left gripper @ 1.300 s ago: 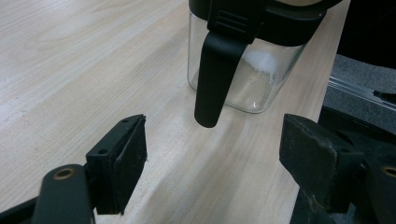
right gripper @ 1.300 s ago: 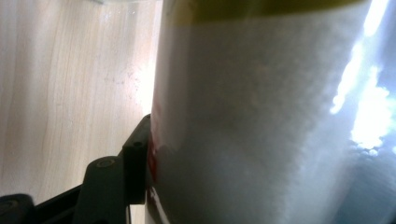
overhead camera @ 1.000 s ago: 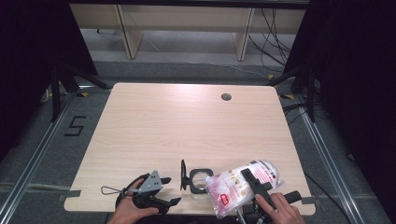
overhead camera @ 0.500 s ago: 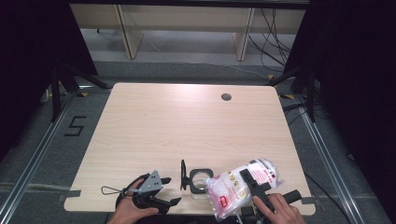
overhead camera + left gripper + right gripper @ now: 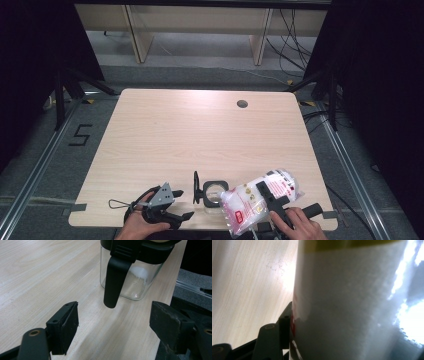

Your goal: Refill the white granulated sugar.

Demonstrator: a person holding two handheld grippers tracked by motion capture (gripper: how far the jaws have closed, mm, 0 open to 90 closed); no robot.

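Near the table's front edge stands a clear glass jar with a black lid and a hanging black clasp; a little white powder lies at the bottom of the jar. My left gripper rests just left of the jar, open, its jaws wide apart around bare table. My right gripper is shut on a plastic bag of white grains with red print, held tilted toward the jar. In the right gripper view the bag presses against one black finger; the other finger is hidden.
The light wooden table has a round cable hole at its far right. Cables and dark stands line the floor on both sides. The person's hands come in at the front edge.
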